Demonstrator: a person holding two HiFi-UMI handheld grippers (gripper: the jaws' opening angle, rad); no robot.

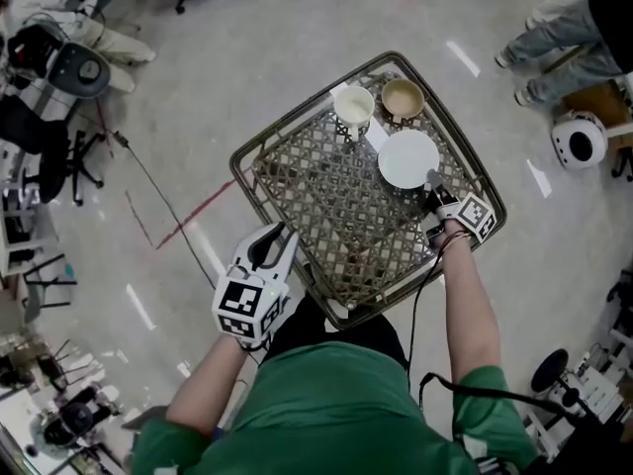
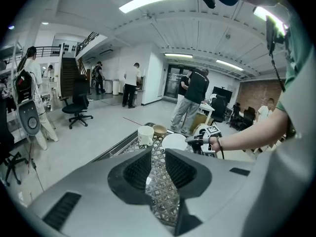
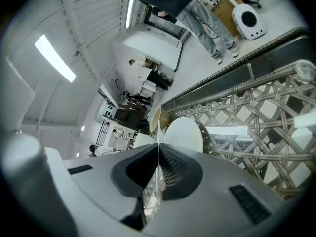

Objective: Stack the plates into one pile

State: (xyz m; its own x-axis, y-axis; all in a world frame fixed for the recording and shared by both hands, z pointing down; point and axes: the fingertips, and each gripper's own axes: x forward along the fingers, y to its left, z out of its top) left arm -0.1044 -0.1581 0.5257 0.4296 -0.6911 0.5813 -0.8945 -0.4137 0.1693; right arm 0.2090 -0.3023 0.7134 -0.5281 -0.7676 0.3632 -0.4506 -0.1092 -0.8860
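Observation:
A white plate (image 1: 408, 159) lies flat at the far right of the wire-lattice table (image 1: 316, 206), and I can make out only this one plate or pile. My right gripper (image 1: 432, 179) sits at the plate's near edge, jaws shut with nothing seen between them. In the right gripper view the plate (image 3: 185, 133) lies just beyond and right of the closed tips (image 3: 158, 149). My left gripper (image 1: 269, 243) hovers over the table's near left corner, open and empty. Lattice shows through its gap (image 2: 158, 152), with the plate (image 2: 174, 141) farther off.
A white cup (image 1: 354, 107) and a tan bowl (image 1: 403, 97) stand behind the plate at the far edge, with a white sheet (image 1: 374, 135) between them. On the floor are a round white device (image 1: 579, 139), people's legs at top right, a cable and chairs at left.

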